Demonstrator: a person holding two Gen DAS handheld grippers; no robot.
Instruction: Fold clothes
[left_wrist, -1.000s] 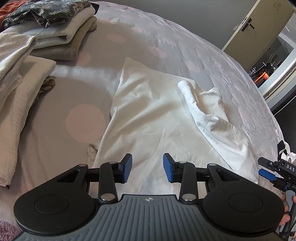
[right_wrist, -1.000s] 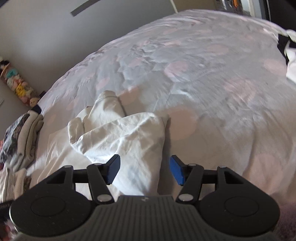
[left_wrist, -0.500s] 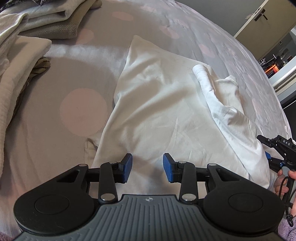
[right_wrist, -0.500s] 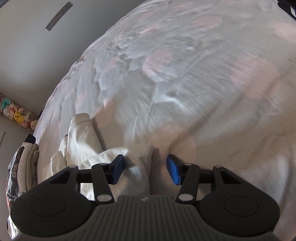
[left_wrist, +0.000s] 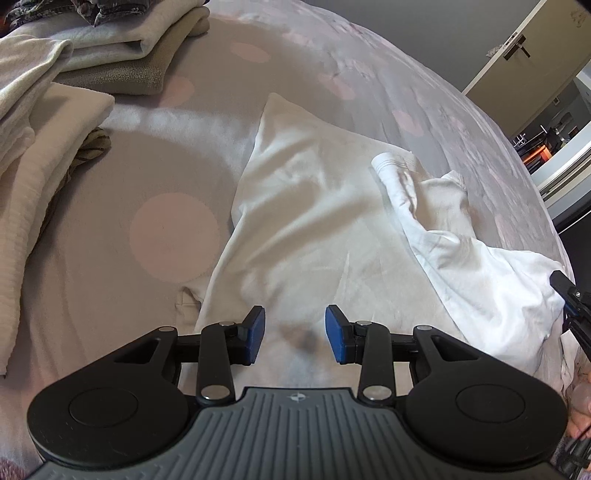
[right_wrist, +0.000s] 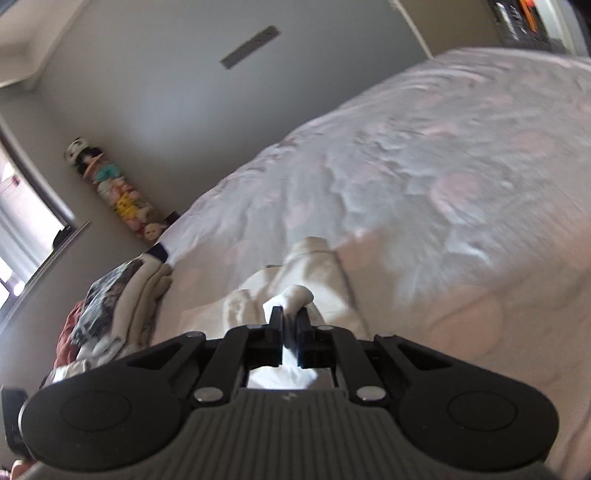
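A white garment (left_wrist: 314, 221) lies spread on the grey bedcover with pink dots (left_wrist: 166, 229), its right side bunched and folded over. My left gripper (left_wrist: 294, 334) hovers over the garment's near edge, open, with nothing between its blue pads. At the right edge of the left wrist view, my right gripper (left_wrist: 570, 299) meets the garment's right corner. In the right wrist view the right gripper's (right_wrist: 290, 325) jaws are closing and pinch a fold of the white garment (right_wrist: 295, 295), which bulges out past the fingertips.
Stacks of folded clothes (left_wrist: 110, 48) and a cream folded piece (left_wrist: 44, 155) lie at the bed's far left, also seen as a pile (right_wrist: 122, 295). A door (left_wrist: 517, 48) stands beyond the bed. A column of plush toys (right_wrist: 118, 195) leans on the wall.
My right gripper's jaws came together on the garment's corner, and its view tipped upward toward the wall. The left gripper stayed over the near edge, still open.
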